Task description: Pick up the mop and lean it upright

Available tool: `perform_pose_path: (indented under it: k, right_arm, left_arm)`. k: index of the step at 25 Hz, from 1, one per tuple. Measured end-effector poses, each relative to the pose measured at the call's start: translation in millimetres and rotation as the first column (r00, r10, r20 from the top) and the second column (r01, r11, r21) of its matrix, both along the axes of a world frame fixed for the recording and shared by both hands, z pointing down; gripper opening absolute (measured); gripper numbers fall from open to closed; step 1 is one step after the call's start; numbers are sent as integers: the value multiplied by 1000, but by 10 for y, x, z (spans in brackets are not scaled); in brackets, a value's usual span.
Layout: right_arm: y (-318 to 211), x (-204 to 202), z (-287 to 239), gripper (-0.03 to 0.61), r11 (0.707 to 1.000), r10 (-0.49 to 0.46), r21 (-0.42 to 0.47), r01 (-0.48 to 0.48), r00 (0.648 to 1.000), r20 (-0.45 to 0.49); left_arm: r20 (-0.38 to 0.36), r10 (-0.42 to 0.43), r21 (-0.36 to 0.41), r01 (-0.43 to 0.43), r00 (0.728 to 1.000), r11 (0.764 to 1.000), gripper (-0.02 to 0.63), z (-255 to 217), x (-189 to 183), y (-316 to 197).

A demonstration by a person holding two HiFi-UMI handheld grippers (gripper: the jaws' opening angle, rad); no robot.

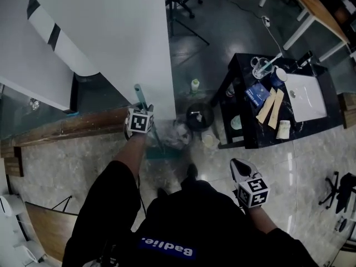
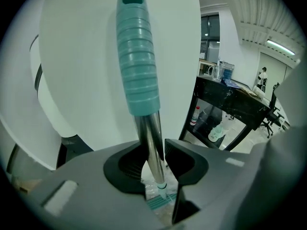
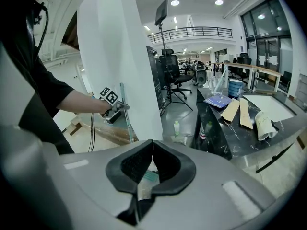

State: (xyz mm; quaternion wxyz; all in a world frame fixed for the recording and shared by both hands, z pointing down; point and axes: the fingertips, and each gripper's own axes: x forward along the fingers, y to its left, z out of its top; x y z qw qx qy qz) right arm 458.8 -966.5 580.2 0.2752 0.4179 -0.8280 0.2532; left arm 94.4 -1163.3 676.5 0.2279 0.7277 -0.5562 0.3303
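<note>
Mop looks propped on the white pillar, so I'd ease the left hand-held gripper, jaws slack round its shaft, straight back gently.

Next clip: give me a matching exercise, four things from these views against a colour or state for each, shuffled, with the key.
Things:
1. mop grip
2. left tool
3. right tool
4. table

Colour or state:
A. shut, nothing in it
B. black
C. teal
D. round the mop's shaft

Pairs: 1-C, 2-D, 3-A, 4-B
</note>
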Motion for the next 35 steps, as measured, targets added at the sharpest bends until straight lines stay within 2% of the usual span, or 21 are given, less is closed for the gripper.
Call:
perform_pose_path:
  k: [5,9,12,14,17,23,26,35]
  right_arm:
    - [-58,-3,6,17,1000,4,5,-4,1000,6]
    - [-92,6,25,20,1000,1,3,-1,1000,4]
    - [-108,-10,22,20,1000,-2,6,2,1000,3]
    - [-93,-60,10,21,1000,-11,8,11,1000,4]
    - [-65,-164,-18,21,1000,-25,15,25,1000,7]
    - [52,-472,-77,25,998,-63,30,62,998,22]
    - [130,-631,-130,23,996,-85,42,84,996,25]
    - [473,-1111,-298,24,985,-151,92,149,988,25]
  left_arm:
    - [20,4,-31,-4,1000,1000,170,98,-50,-43]
    - [4,26,-71,-25,1000,997,206,210,-2,-10]
    - [31,48,-100,-45,998,994,276,280,-24,35]
    - [52,54,-110,-48,997,993,300,297,-73,87]
    - [58,74,-120,-67,996,991,307,298,-102,216]
    - [18,97,-140,-93,995,986,307,343,-191,675]
    - [-39,94,-126,-98,995,987,305,276,-190,933]
    - [-118,97,1,-97,988,995,301,-180,-234,1608]
